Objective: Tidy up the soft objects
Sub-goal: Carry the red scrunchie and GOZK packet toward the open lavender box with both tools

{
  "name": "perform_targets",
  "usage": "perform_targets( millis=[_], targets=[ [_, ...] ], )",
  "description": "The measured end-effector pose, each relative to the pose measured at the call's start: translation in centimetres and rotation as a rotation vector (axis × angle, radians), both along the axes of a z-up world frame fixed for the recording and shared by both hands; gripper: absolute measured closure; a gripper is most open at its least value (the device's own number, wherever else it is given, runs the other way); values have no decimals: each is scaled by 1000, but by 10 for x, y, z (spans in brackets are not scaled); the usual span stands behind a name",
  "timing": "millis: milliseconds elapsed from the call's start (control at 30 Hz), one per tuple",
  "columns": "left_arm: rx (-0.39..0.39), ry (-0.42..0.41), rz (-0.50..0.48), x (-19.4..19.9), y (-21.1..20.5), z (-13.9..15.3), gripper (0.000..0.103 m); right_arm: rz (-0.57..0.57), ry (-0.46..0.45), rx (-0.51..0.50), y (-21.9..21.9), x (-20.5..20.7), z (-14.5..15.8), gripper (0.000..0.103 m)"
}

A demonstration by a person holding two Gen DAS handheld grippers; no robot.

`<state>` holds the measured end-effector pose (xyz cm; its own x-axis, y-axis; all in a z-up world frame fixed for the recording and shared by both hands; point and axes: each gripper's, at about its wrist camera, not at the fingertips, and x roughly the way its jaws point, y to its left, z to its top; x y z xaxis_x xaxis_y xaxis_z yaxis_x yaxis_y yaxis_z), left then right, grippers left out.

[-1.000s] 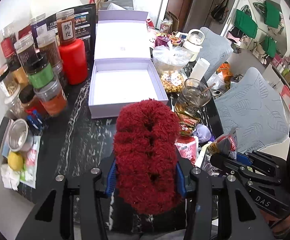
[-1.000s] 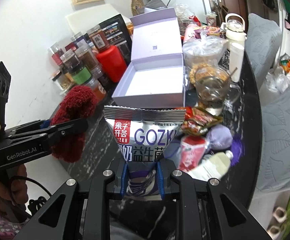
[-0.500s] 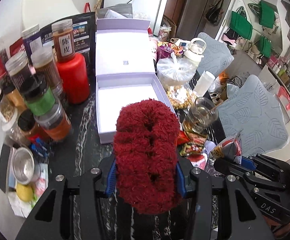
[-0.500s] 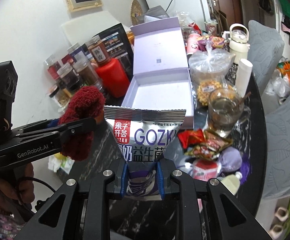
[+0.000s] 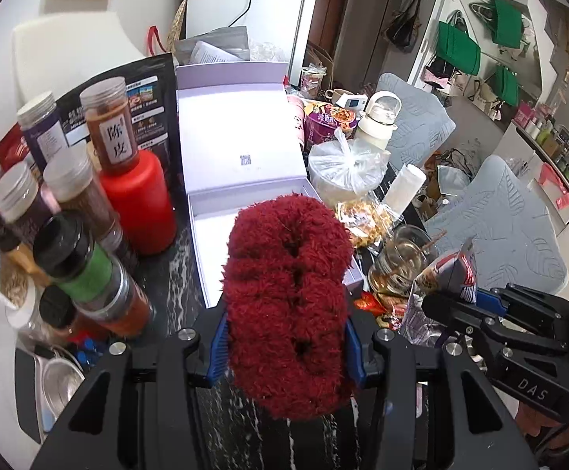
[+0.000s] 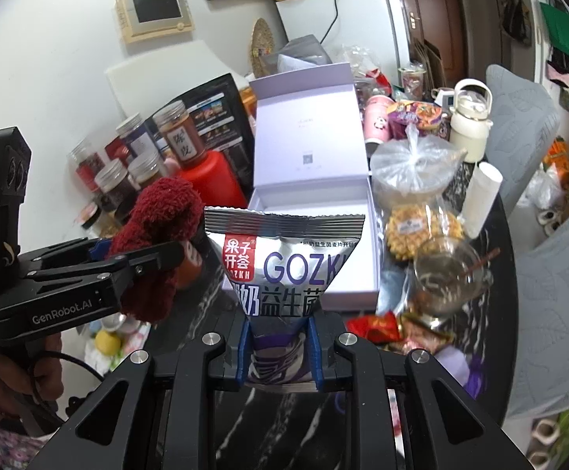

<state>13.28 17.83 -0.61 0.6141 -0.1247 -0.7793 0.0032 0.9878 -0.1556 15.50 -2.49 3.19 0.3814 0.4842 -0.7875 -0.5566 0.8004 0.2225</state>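
My left gripper (image 5: 286, 346) is shut on a fluffy dark red soft object (image 5: 288, 293), held upright above the black marble table, just in front of the open lilac box (image 5: 221, 231). The red object also shows in the right wrist view (image 6: 159, 235), left of the box (image 6: 316, 203). My right gripper (image 6: 278, 346) is shut on a silver and purple GOZKH snack bag (image 6: 284, 258), held in front of the box's near wall. In the left wrist view the right gripper (image 5: 480, 309) with the bag (image 5: 453, 274) is at the right.
Spice jars (image 5: 69, 203) and a red bottle (image 5: 139, 203) crowd the left. A tied plastic bag (image 5: 343, 168), a glass mug (image 5: 402, 258), a white kettle (image 5: 378, 121) and snack packets (image 6: 382, 325) stand right of the box. Grey chairs (image 5: 511, 235) are beyond the table's edge.
Both grippers have risen and moved forward toward the open box, each keeping its object. The box and jars now sit closer and larger in view.
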Motion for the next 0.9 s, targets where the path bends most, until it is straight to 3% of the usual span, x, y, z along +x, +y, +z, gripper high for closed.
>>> perform_targets(
  millis=[567, 900],
  targets=[
    [21, -10, -5, 62, 28, 3, 56, -25, -48, -16, 44, 63, 0, 80],
    [42, 3, -8, 109, 39, -9, 56, -39, -61, -36, 64, 108, -11, 80]
  ],
)
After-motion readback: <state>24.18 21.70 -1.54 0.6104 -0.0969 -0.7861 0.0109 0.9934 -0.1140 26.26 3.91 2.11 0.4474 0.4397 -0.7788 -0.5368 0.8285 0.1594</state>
